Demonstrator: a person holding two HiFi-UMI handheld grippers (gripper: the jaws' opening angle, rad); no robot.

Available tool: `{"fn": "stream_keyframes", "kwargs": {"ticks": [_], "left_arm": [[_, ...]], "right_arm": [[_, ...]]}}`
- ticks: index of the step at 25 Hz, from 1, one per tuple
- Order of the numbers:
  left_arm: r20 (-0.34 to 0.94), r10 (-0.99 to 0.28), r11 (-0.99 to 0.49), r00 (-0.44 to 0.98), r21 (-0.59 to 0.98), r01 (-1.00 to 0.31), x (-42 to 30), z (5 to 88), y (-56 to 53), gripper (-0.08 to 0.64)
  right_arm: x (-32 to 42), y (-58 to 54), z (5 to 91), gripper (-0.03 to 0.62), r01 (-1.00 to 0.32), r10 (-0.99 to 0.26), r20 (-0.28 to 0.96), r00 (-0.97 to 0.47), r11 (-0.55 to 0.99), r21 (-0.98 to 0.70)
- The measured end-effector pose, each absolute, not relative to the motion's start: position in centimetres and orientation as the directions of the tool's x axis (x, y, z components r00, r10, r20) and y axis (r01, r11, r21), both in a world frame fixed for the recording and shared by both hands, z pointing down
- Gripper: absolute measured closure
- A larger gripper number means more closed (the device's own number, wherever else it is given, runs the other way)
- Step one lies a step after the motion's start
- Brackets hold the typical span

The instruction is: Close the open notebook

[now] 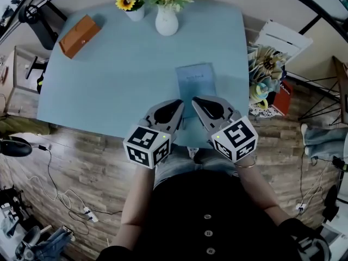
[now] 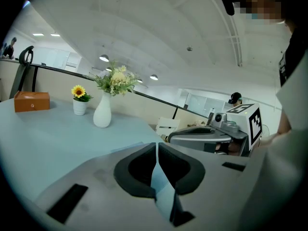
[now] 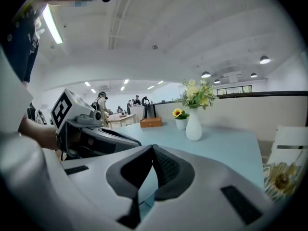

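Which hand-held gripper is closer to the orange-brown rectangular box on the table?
Left. The orange-brown rectangular box lies at the far left of the light blue table; the left hand-held gripper is on that side, the right hand-held gripper beside it, farther right.

The left gripper (image 1: pixel 180 102) and right gripper (image 1: pixel 194 99) are hiding the near edge of the notebook (image 1: pixel 196 79), and its cover print is showing too small to read

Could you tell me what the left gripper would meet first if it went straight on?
Probably the pale blue notebook lying closed just ahead of the left gripper, though depth is unclear.
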State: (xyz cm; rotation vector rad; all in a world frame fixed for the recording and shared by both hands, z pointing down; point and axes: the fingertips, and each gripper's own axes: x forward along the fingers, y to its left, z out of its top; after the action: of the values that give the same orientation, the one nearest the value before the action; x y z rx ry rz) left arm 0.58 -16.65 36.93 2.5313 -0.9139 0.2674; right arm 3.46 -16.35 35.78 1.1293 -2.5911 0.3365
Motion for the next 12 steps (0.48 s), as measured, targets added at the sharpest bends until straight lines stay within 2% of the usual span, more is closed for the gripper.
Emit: {"fn": "stream_keyframes", "kwargs": {"ticks": [12], "left_arm": [[0.276, -0.618, -0.648, 0.736, 0.35, -0.676, -1.2, 36.2, -15.5, 0.537]], "right_arm": [[1.7, -15.7, 35.0, 0.588, -0.702, -0.636, 0.342, -0.692, 0.703, -0.115]]}}
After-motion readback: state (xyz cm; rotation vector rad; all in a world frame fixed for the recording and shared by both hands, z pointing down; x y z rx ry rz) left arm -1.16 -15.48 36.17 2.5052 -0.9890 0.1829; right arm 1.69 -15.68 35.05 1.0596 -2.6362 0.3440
